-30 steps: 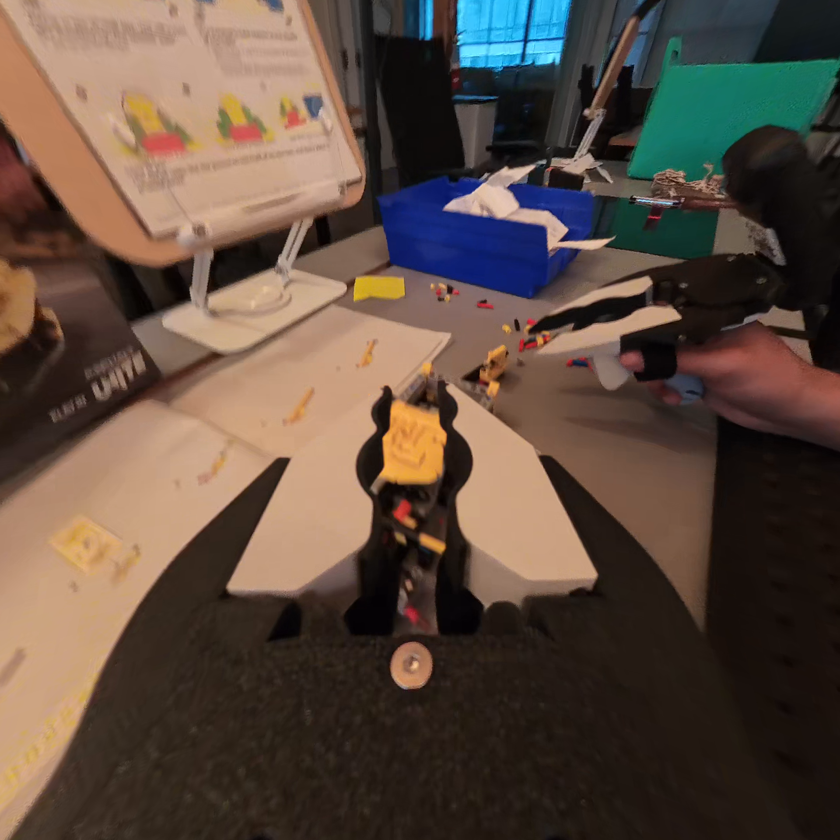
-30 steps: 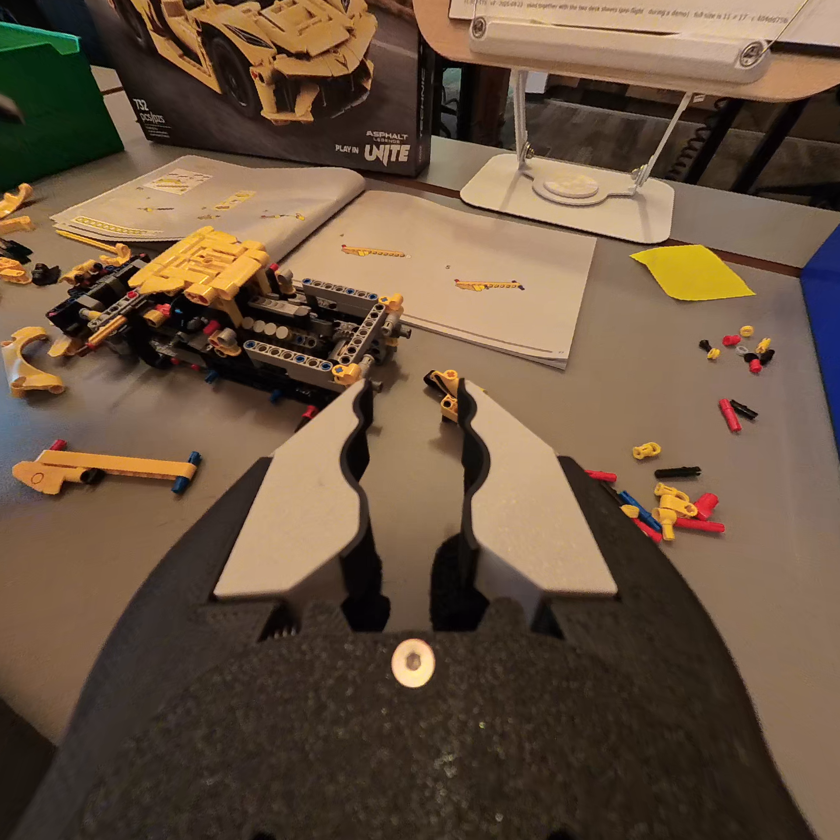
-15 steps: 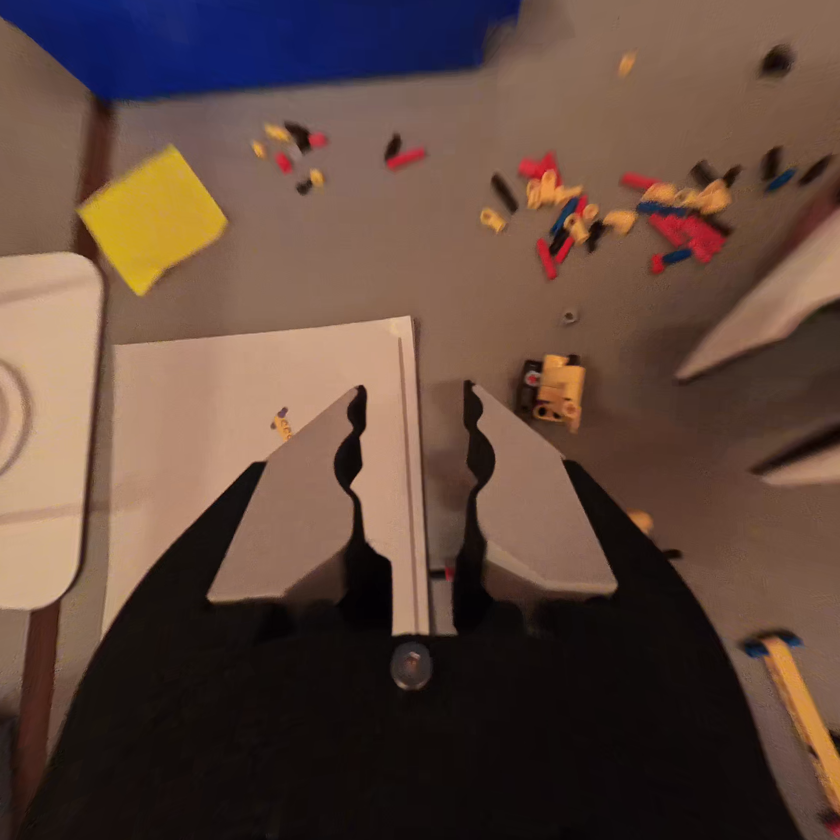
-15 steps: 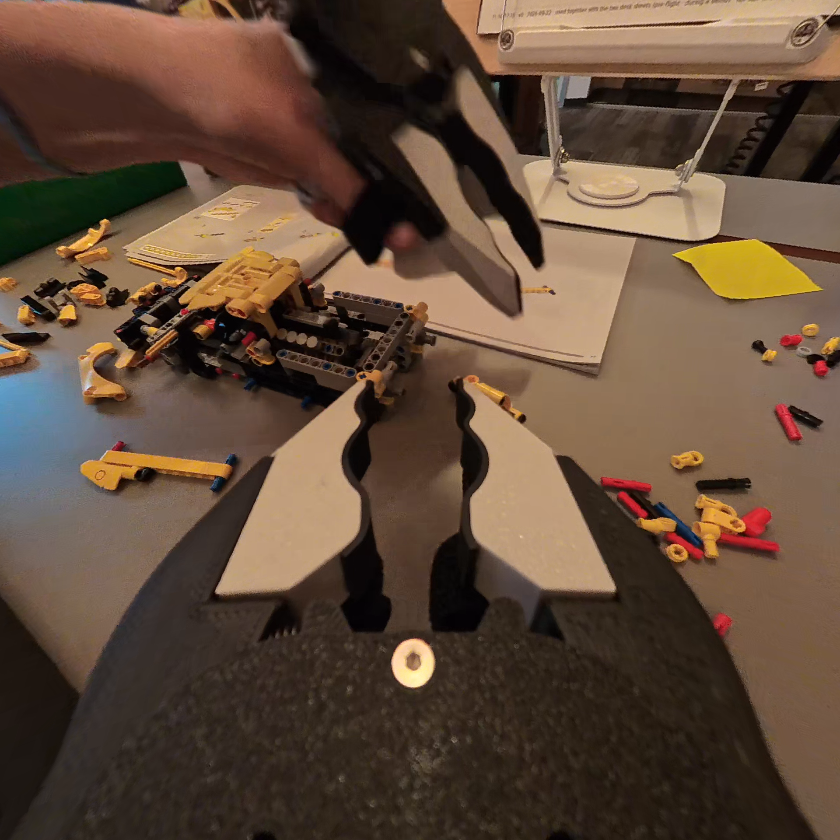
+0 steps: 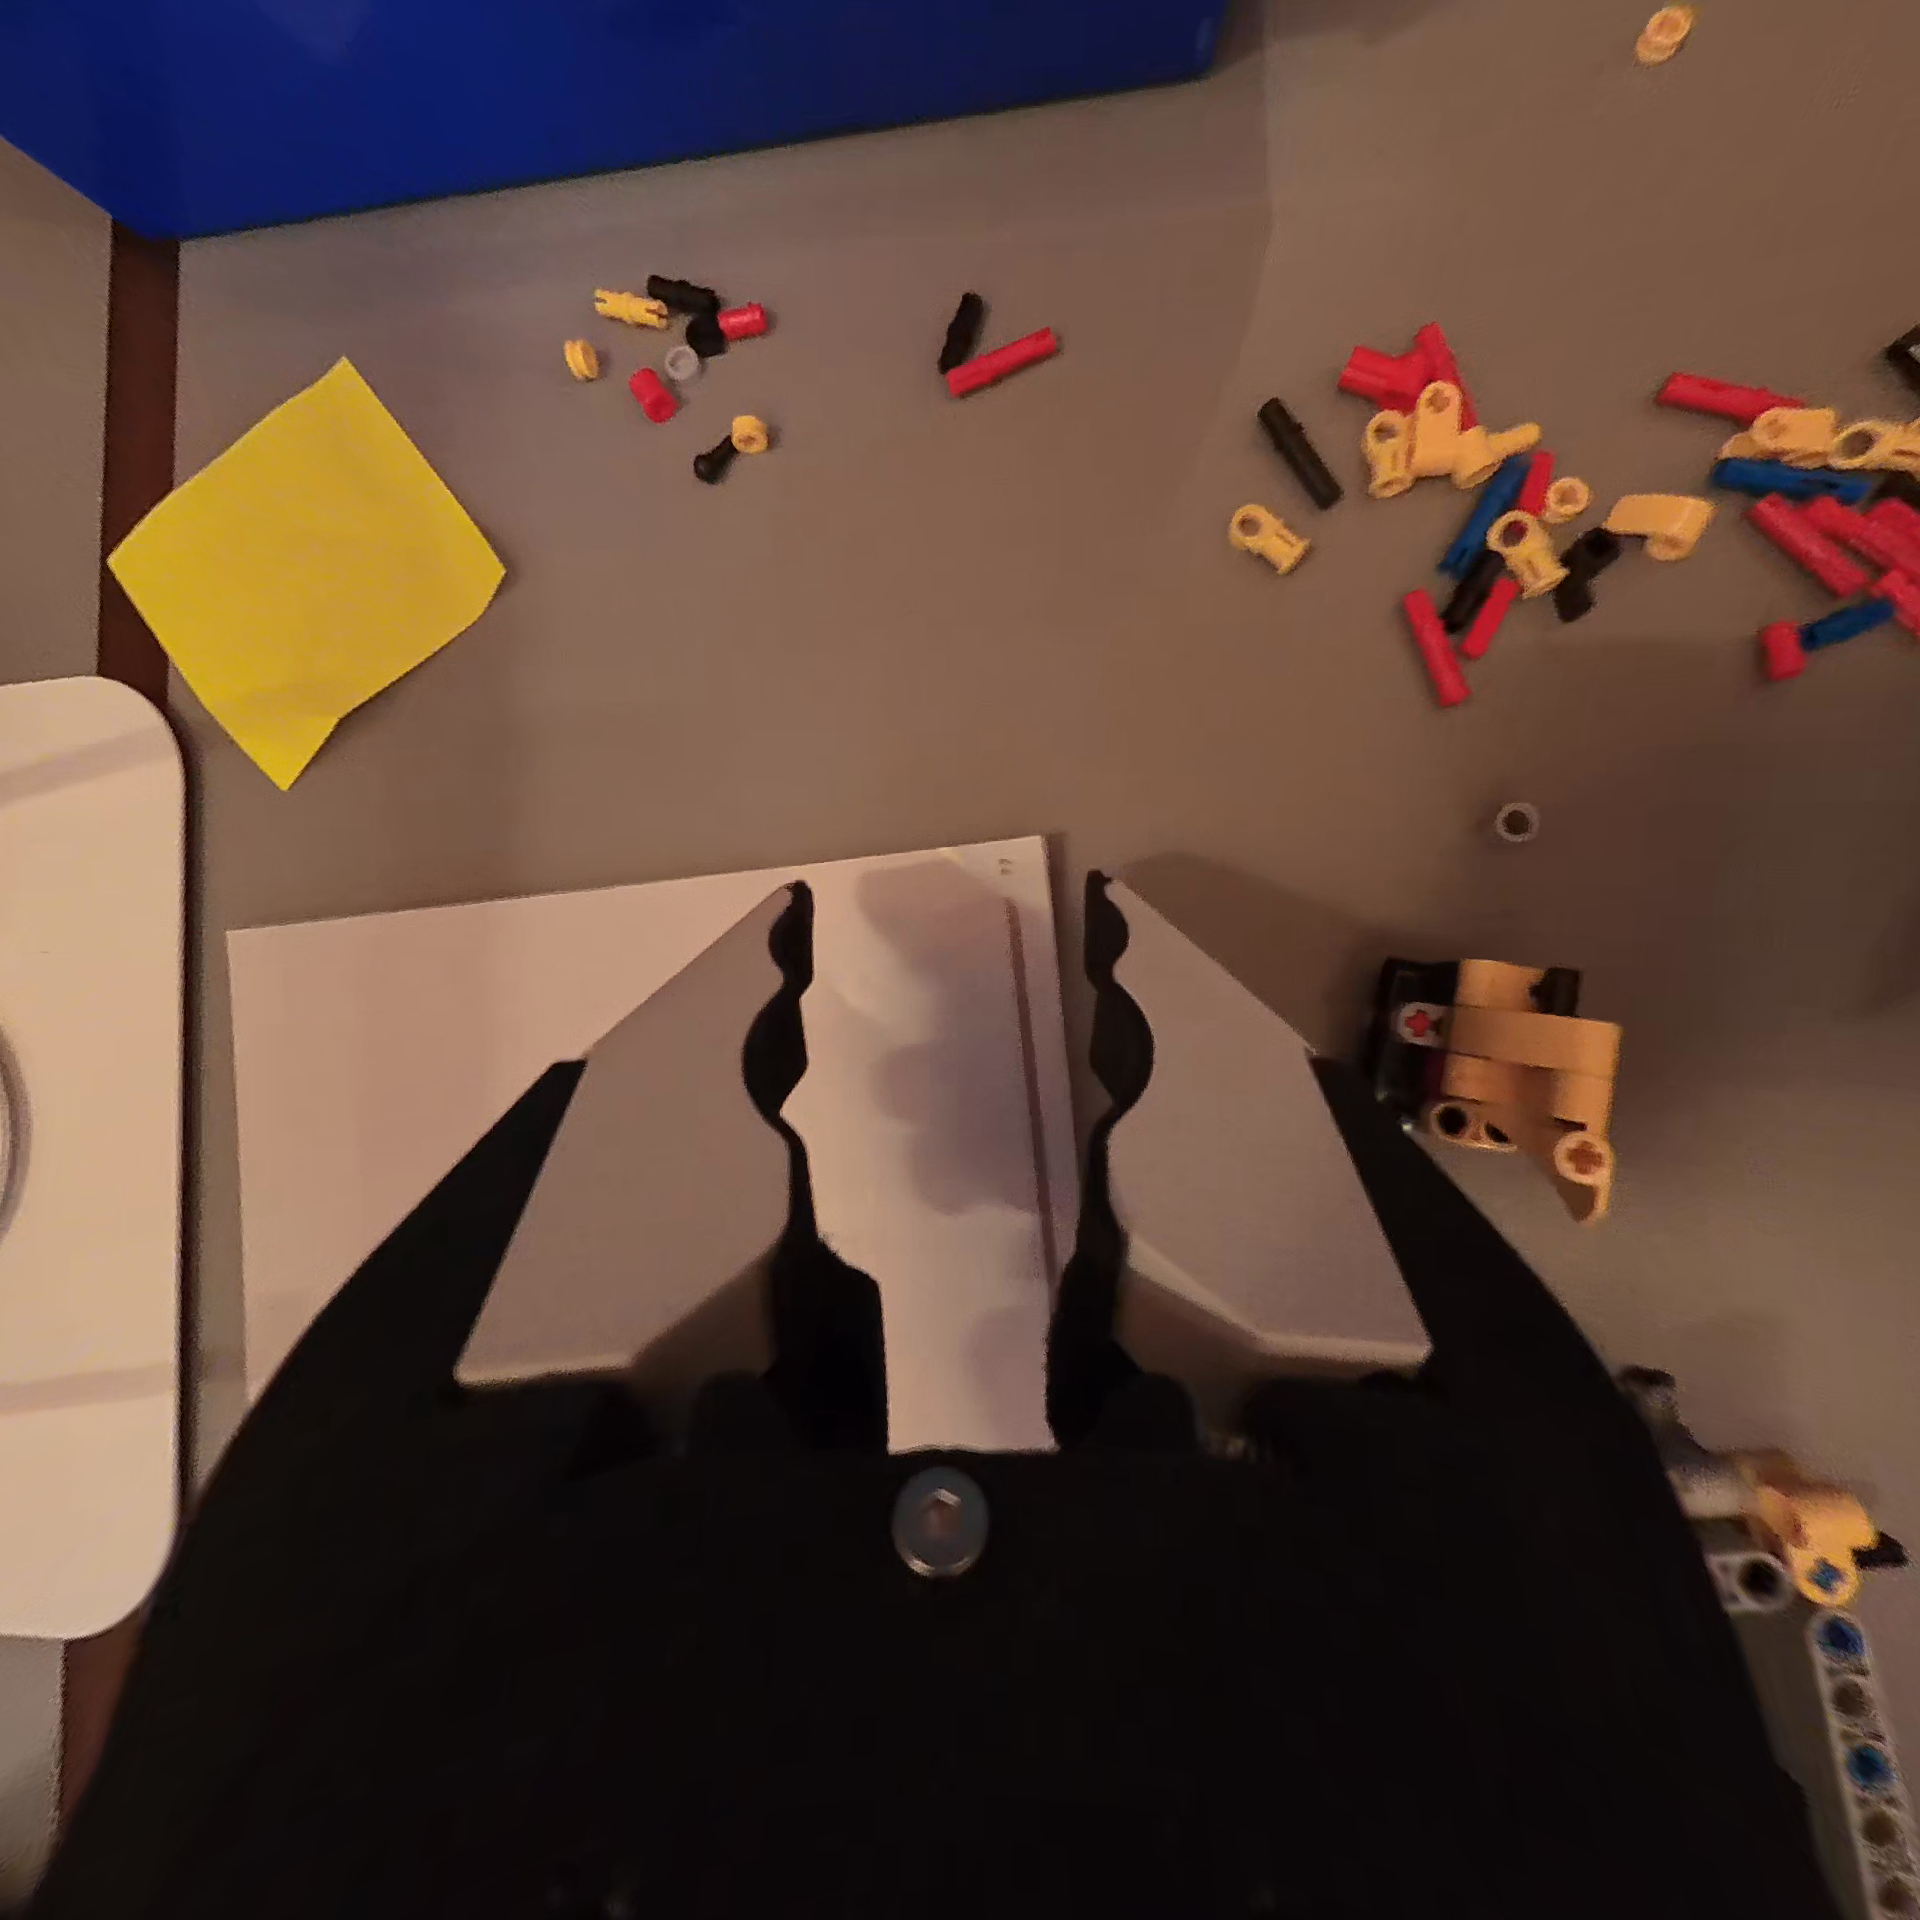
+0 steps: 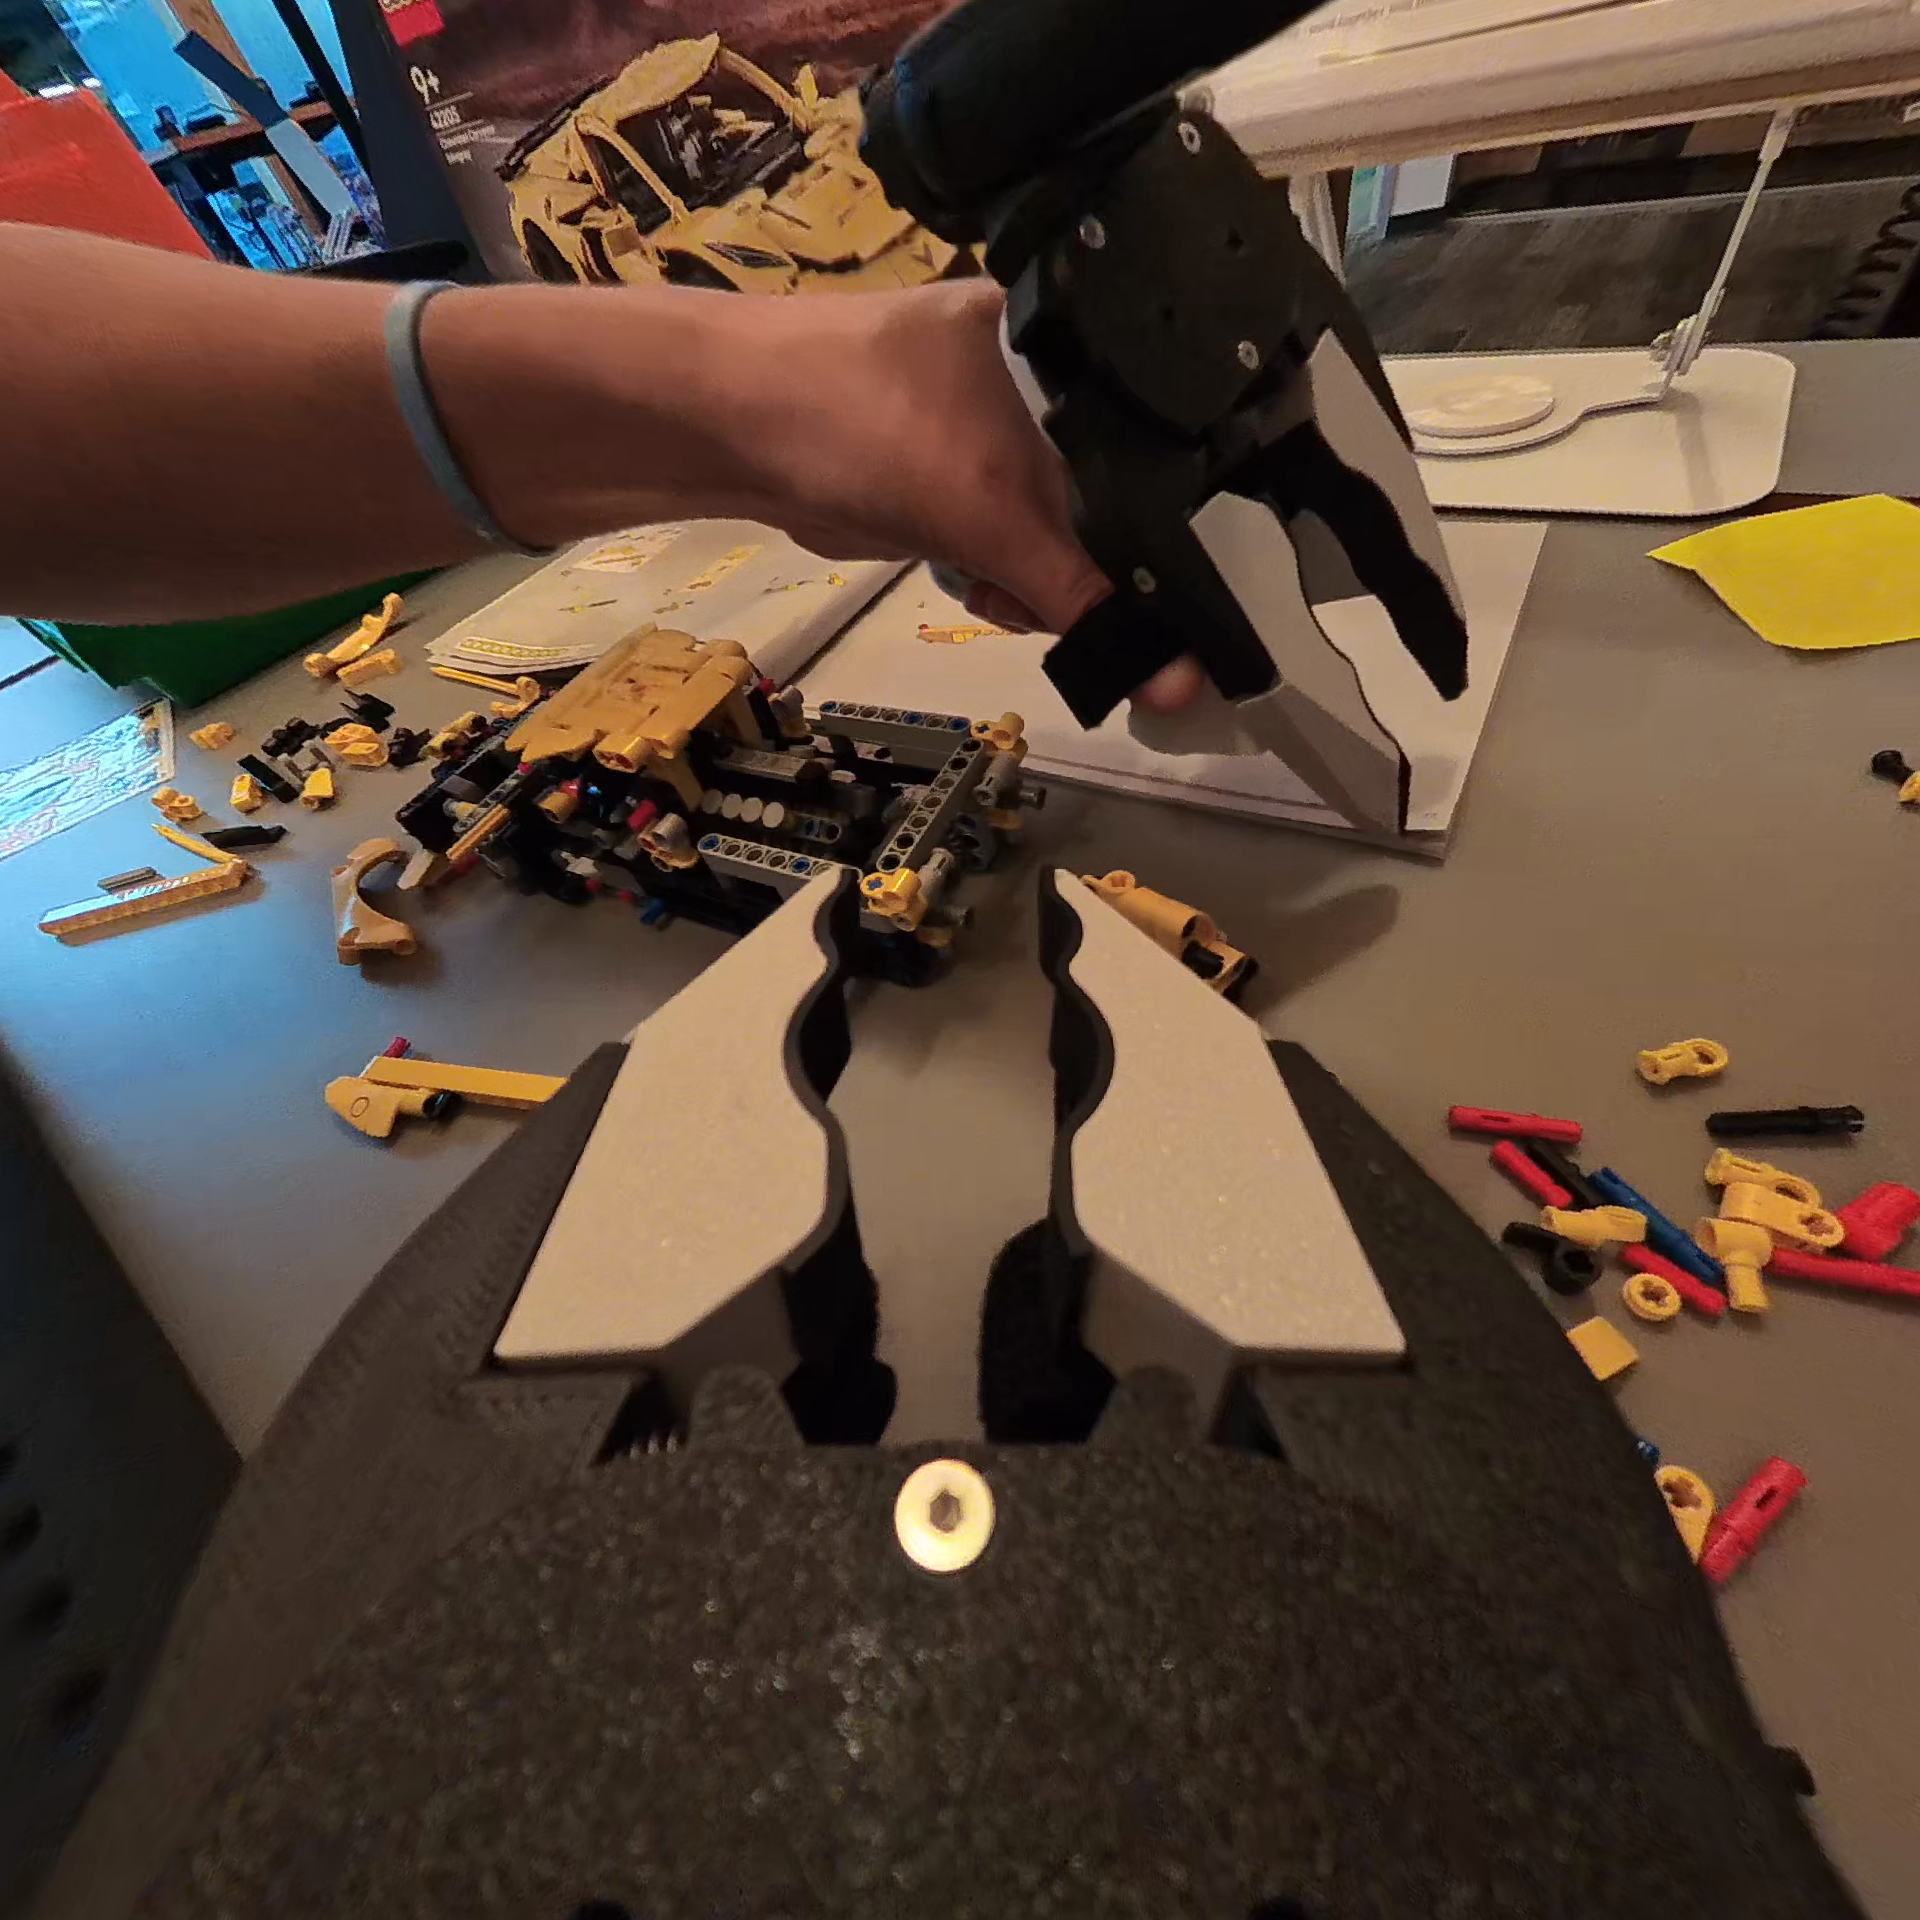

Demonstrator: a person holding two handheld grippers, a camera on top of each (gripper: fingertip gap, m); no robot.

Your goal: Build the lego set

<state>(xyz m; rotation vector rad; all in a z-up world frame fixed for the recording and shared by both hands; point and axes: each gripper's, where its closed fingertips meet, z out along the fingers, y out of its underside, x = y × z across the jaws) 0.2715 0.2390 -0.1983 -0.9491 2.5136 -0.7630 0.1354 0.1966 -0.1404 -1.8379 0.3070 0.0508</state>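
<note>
Yellow and black, the half-built lego car point(image 6: 717, 790) lies on the grey table point(image 6: 1558, 935), just ahead of the right gripper point(image 6: 940, 904), whose jaws stand apart and empty. To its right, the left gripper point(image 5: 940, 899) points down over the open instruction booklet point(image 5: 499, 1039), jaws also parted, holding nothing. Judging by this, a part is being chosen; next comes closing on the small yellow sub-assembly point(image 5: 1496, 1070) beside the booklet. A blue bin point(image 5: 623, 94) sits beyond; its contents are hidden.
</note>
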